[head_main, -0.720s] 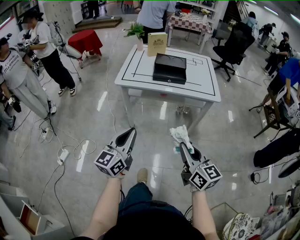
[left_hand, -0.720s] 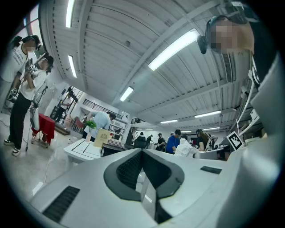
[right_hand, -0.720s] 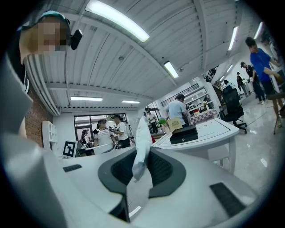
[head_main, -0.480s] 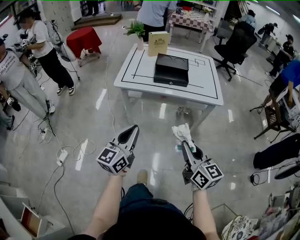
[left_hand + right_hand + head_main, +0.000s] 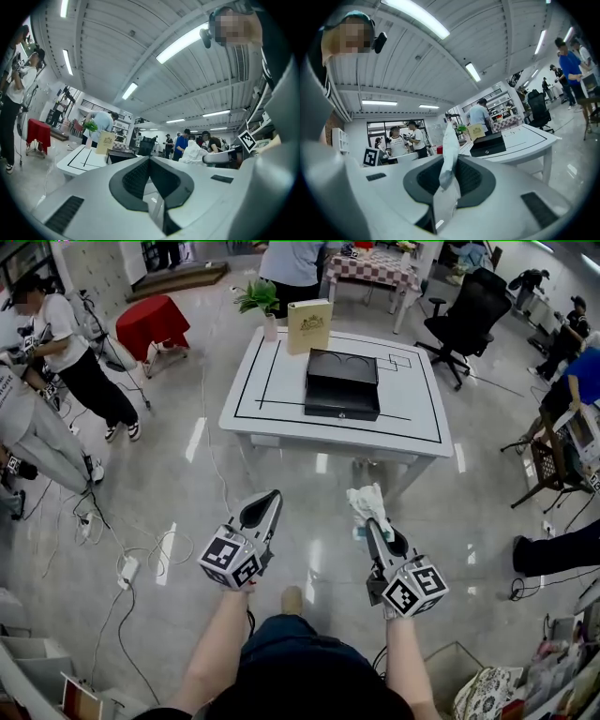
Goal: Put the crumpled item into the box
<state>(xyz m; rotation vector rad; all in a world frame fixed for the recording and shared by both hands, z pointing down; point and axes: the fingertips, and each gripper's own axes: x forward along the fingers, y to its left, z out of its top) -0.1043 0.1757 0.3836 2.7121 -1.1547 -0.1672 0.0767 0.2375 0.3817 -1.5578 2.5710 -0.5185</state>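
The white table (image 5: 422, 418) and the black box (image 5: 342, 382) on it have been brought nearer, ahead of both grippers. The crumpled white paper (image 5: 365, 504) is kept pinched in the right gripper (image 5: 371, 523), projecting past its tips. The left gripper (image 5: 272, 496) is carried pressed together and empty; further approach is judged necessary.

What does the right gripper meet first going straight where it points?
Probably the white table, around its front edge; the floor gap before it looks free. Depth and height are unclear: the right gripper, jaws shut on the crumpled item, might pass over toward the black box.
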